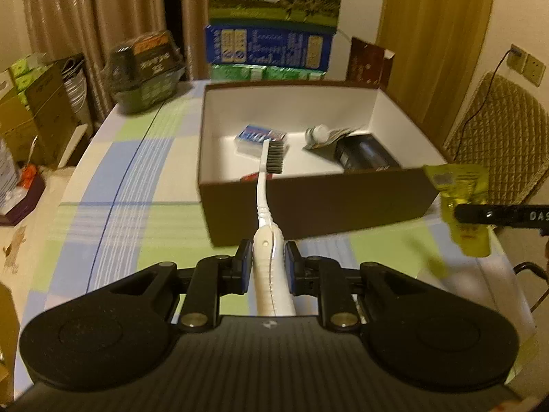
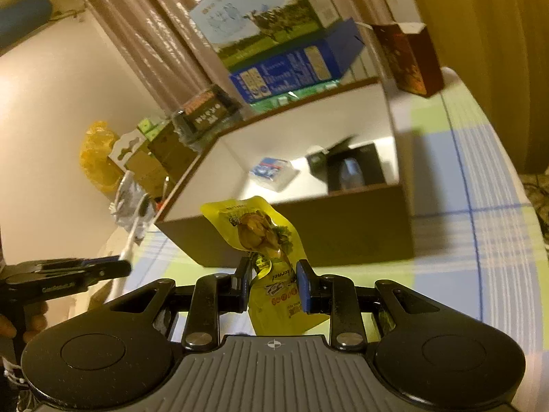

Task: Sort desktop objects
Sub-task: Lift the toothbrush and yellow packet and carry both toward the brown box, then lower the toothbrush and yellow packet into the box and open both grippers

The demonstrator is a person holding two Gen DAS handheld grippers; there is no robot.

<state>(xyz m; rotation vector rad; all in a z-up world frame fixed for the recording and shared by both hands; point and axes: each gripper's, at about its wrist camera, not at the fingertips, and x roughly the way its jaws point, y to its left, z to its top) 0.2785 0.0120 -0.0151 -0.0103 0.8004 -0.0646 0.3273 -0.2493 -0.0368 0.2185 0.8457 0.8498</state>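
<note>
My left gripper (image 1: 268,257) is shut on the handle of a white toothbrush (image 1: 266,185); its dark bristled head reaches over the near wall of an open brown box (image 1: 308,202) with a white inside. The box holds a blue-and-white packet (image 1: 259,137), a crumpled tube (image 1: 322,135) and a black item (image 1: 367,154). My right gripper (image 2: 272,279) is shut on a yellow snack pouch (image 2: 260,230), held above the table in front of the box (image 2: 343,233). The pouch (image 1: 463,199) and right gripper also show at the right edge of the left wrist view.
A checked blue-green tablecloth (image 1: 130,185) covers the table. Stacked cartons (image 1: 271,48) and a dark red box (image 1: 365,63) stand behind the brown box. A wrapped dark package (image 1: 144,72) sits at the far left corner. A wicker chair (image 1: 504,130) stands to the right.
</note>
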